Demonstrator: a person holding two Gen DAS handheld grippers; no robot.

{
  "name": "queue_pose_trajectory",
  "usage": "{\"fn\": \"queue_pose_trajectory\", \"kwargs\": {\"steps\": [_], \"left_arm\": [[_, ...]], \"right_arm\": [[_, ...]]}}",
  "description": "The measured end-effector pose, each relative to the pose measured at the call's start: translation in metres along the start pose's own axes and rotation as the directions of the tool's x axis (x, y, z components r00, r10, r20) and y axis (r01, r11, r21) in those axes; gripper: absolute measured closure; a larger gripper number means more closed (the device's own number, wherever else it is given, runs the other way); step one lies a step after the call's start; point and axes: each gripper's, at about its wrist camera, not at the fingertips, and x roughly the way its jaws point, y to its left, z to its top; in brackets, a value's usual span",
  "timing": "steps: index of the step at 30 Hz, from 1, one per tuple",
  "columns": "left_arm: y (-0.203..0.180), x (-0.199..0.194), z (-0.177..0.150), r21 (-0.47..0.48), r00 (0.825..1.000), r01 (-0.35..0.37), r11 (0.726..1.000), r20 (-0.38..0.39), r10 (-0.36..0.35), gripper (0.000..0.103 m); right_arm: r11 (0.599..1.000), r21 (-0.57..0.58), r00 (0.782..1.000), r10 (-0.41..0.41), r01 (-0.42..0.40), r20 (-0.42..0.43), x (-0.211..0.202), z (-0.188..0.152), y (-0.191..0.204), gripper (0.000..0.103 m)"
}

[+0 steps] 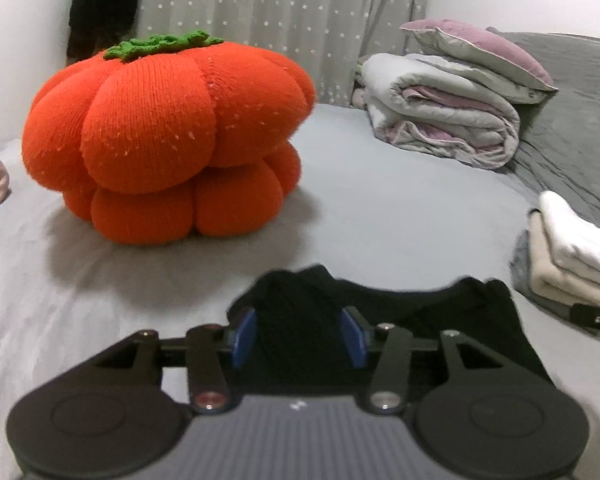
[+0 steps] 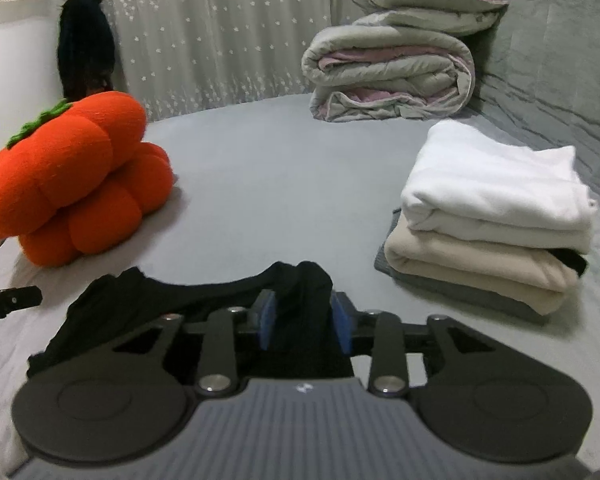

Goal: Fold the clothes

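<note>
The black garment (image 2: 204,300) lies flat on the bed (image 2: 268,184), its long edge running between the released left claw (image 1: 300,332) and released right claw (image 2: 305,322), fabric loose between both.

A black garment (image 2: 188,304) lies bunched on my side of the grey bed (image 2: 268,184), near its front edge, its upper hem dipping in a curve between two raised corners. Toward the bed's right edge, a folded stack (image 2: 492,220) sits: white on top, beige beneath, grey lowest.
</note>
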Motion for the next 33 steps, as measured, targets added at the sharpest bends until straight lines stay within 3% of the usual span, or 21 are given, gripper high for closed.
{"fn": "queue_pose_trajectory", "kwargs": {"steps": [8,16,25,33], "left_arm": [[-0.011,-0.044,-0.023,0.025,1.000,0.015,1.000,-0.018,-0.015,0.045],[-0.022,-0.079,-0.055,0.004,0.994,0.078,0.997,-0.083,-0.077,0.042],[-0.027,-0.105,-0.089,-0.066,0.972,0.118,0.991,-0.195,-0.129,0.041],[-0.024,-0.113,-0.119,-0.149,0.950,0.183,0.972,-0.226,-0.214,0.041]], "right_arm": [[1.000,-0.018,1.000,0.007,-0.007,-0.019,-0.039,-0.021,0.003,0.066],[0.999,-0.030,0.999,0.030,-0.031,-0.045,-0.077,-0.046,0.008,0.066],[0.992,-0.092,0.993,0.079,-0.087,-0.093,-0.114,-0.080,0.017,0.066],[0.989,-0.059,0.984,0.129,-0.137,-0.121,-0.127,-0.103,0.008,0.062]]}}
